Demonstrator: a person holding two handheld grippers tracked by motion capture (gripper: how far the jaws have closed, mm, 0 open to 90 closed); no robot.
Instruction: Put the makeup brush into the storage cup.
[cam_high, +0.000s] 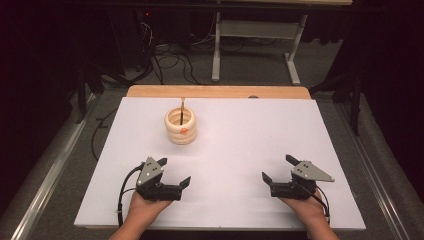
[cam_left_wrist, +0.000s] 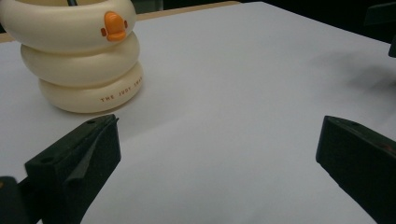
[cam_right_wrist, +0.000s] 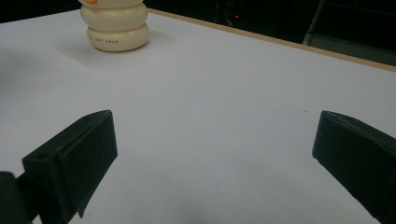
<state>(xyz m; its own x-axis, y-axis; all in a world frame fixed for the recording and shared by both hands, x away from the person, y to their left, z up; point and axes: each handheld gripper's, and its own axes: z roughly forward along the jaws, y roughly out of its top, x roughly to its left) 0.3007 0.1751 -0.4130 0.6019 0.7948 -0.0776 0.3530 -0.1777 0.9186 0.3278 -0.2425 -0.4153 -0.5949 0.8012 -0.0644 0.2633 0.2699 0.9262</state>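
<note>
Two grippers sit low over a white table (cam_high: 240, 150), one in each of the person's hands. The left gripper (cam_high: 174, 172) has its two black jaws wide apart, and nothing is between them. The right gripper (cam_high: 279, 168) has its jaws wide apart too, with only bare white table between them. The left hand (cam_high: 145, 207) and the right hand (cam_high: 307, 210) come up from the near edge and hold the grippers from behind. Each gripper has a grey three-cornered plate on top. The two grippers are well apart from each other and their jaws point in toward the middle of the table. A stack of three cream rings (cam_high: 180, 127) stands on the table, ahead of the left gripper and farther away from the person. It is well apart from both grippers, and much nearer to the left one than the right one. The rings sit one on top of another, and a thin stick (cam_high: 182, 103) pokes up out of the hole in the middle. The top ring has a little orange duck beak (cam_left_wrist: 114, 25) on its side. In the left gripper view the stack is ahead and off to the left, past the left jaw. The bottom ring has small orange letters (cam_left_wrist: 120, 93) on it. In the right gripper view the stack (cam_right_wrist: 115, 25) is far ahead and to the left. Past the far edge of the white table a strip of wood (cam_high: 220, 91) shows.
</note>
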